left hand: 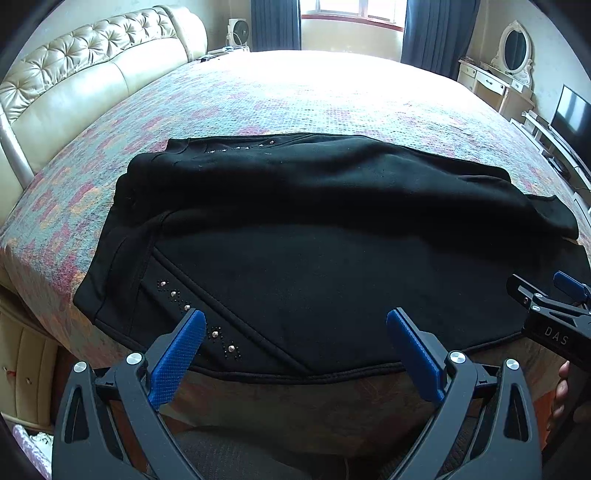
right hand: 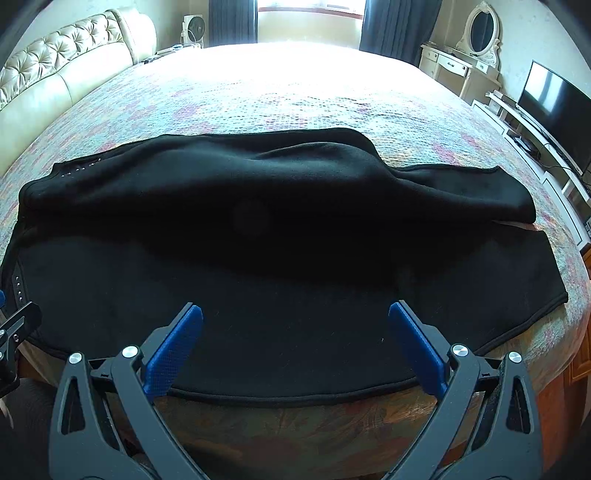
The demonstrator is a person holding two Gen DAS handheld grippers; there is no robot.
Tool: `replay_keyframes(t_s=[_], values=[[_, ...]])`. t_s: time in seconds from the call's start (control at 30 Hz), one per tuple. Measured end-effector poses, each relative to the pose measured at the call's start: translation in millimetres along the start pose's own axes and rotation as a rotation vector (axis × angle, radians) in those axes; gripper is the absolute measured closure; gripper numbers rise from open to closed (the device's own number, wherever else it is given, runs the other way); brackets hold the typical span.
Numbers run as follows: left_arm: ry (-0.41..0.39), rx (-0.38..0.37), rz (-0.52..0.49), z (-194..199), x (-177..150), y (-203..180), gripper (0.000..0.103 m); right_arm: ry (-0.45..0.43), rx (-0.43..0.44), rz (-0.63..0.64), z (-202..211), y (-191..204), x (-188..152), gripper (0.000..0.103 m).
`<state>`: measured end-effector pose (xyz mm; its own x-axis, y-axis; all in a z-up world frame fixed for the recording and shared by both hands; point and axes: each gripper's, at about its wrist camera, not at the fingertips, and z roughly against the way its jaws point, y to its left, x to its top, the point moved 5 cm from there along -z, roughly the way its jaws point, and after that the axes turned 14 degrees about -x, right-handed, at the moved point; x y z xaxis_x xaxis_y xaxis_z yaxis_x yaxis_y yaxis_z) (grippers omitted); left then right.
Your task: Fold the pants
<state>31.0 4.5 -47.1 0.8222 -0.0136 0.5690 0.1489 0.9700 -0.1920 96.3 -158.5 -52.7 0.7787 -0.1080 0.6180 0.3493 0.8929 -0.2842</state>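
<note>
Black pants (left hand: 314, 229) lie spread across the near side of a bed (left hand: 332, 96), just ahead of both tools, one half folded over the other so a thick ridge runs crosswise. The left tool (left hand: 295, 343) has its blue fingers spread wide and holds nothing; its tips hover over the near hem. Only this view shows clearly the row of small studs (left hand: 195, 317) slanting along a seam beside the left finger, and part of a hand (left hand: 563, 391) at the right edge. The right tool (right hand: 295, 332) is likewise wide apart and empty above the same hem. Its view alone shows the trouser-leg ends (right hand: 517, 258) reaching far right, close to the bed's edge. Beyond the pants the patterned bedspread (right hand: 295, 85) stretches bare toward a window (right hand: 310, 3). A padded headboard (right hand: 55, 74) stands left, a television (right hand: 554, 99) right.
</note>
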Motion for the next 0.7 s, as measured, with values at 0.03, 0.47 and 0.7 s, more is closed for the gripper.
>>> replay_keyframes(t_s=[0.03,0.47,0.7], values=[[0.001,0.0,-0.002,-0.1,-0.5,-0.3,0.006,0.002,0.001,0.0,0.1,0.3,-0.6,0.002],[0.006,-0.006,0.003,-0.2,0.4,-0.6,0.006,0.012,0.003,0.004,-1.2,2.2,-1.5,0.002],[0.004,-0.009,0.008,0.5,0.8,-1.2,0.006,0.016,0.005,0.003,-1.3,3.2,-1.9,0.002]])
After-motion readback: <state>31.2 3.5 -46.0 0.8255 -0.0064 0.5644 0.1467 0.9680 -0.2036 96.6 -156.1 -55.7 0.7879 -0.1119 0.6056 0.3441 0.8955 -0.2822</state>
